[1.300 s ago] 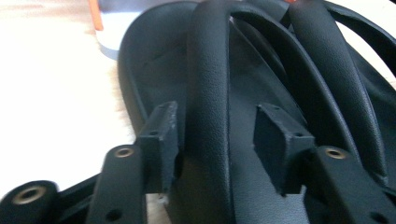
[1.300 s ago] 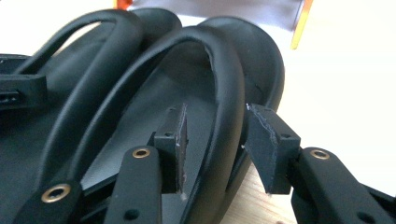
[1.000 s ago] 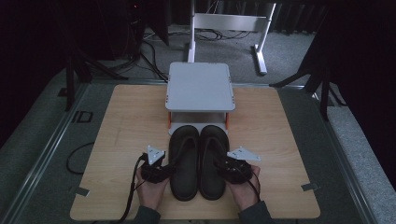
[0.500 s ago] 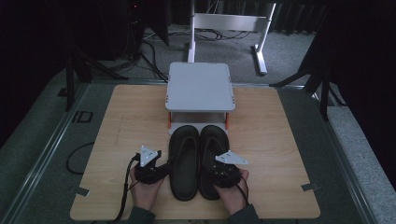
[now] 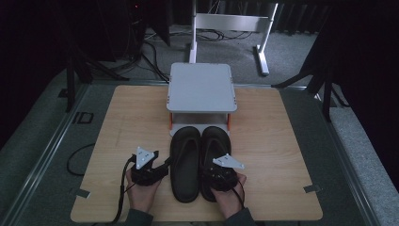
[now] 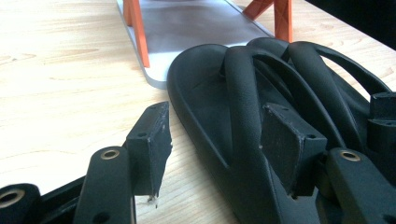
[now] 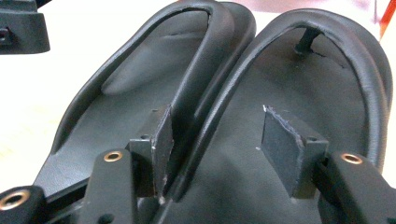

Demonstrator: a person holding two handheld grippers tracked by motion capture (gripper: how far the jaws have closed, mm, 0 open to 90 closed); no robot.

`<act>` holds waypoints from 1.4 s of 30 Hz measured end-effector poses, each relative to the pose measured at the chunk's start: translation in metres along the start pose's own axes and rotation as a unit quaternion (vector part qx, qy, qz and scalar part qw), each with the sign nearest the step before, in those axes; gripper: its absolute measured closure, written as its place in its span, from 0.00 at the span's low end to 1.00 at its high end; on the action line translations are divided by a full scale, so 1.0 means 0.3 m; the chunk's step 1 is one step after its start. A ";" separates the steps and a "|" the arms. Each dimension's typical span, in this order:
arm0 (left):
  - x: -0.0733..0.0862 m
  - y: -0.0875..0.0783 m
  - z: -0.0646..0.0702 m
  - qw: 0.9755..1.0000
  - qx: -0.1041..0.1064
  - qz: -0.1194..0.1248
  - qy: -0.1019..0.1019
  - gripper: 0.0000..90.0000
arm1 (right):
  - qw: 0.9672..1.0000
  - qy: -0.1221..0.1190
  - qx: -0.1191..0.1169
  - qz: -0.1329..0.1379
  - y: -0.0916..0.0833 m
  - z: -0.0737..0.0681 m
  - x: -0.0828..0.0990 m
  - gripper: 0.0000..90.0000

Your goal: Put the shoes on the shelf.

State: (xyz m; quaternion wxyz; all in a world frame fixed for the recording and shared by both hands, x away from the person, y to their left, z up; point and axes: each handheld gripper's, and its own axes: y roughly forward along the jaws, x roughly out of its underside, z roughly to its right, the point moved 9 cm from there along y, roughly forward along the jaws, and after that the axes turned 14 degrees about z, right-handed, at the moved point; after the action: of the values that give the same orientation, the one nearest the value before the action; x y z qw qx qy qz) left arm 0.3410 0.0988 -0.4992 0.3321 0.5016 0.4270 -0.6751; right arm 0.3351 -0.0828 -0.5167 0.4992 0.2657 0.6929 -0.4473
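Two black flip-flops lie side by side on the wooden table: the left sandal and the right sandal. My left gripper rests at the left sandal's outer side. In the left gripper view it is open, one jaw over the table and the other over the footbed, with the sandal's rim between them untouched. My right gripper sits over the right sandal's heel. Its jaws have just been opening and stand apart, with that sandal's inner rim between them and no pad pressing on it.
A small grey shelf on orange legs stands just beyond the sandals' toes. The wooden table has bare board to the left and right of the sandals. Cables trail from both grippers toward the near edge, and a metal frame stands on the floor behind.
My right gripper has moved left, from beside the right sandal to over its heel. The left gripper has hardly moved.
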 end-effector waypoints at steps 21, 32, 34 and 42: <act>0.001 -0.009 -0.015 1.000 -0.007 0.001 0.000 0.48 | 0.999 -0.013 0.036 -0.002 0.062 -0.076 0.053 0.44; -0.002 -0.015 -0.027 1.000 -0.010 0.003 -0.003 0.48 | 0.997 -0.022 0.072 -0.013 0.077 -0.070 0.050 0.59; -0.003 -0.015 -0.028 1.000 -0.010 0.003 -0.005 0.48 | 0.997 -0.030 0.077 -0.013 0.079 -0.073 0.051 0.61; -0.006 -0.020 -0.038 1.000 -0.012 0.006 -0.009 0.48 | 0.996 -0.042 0.078 -0.015 0.081 -0.078 0.052 0.72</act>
State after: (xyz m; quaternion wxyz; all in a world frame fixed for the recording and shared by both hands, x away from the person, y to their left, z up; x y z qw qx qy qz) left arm 0.3406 0.1116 -0.4975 0.3453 0.4943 0.4292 -0.6725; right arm 0.3386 -0.0522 -0.5374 0.4990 0.2740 0.6384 -0.5181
